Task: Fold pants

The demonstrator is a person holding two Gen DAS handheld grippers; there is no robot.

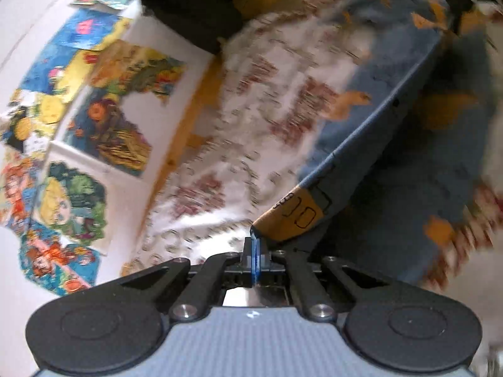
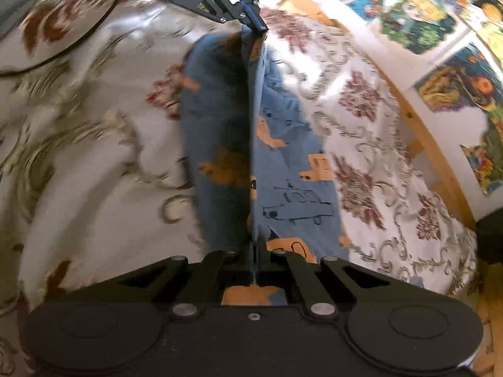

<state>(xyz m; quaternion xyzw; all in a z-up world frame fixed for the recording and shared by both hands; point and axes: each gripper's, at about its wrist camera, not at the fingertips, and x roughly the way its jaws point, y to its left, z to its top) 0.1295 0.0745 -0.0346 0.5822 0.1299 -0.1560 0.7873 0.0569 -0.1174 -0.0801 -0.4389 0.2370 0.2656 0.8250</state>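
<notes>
Blue printed cotton pants (image 2: 283,169) stretched taut, long axis straight between left gripper (image 2: 256,25) and right gripper (image 2: 255,264), each clamped on an edge.

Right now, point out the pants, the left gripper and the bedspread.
pants (image 2: 292,169): right wrist view, on the blue printed cloth.
left gripper (image 2: 254,20): right wrist view, at its tips pinching the pants' edge.
bedspread (image 2: 94,144): right wrist view, on a bare floral patch.

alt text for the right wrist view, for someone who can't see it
The right gripper and the left gripper farther off each clamp an edge of blue patterned pants, stretched taut between them above a floral bedspread. Colourful posters hang at right.
</notes>
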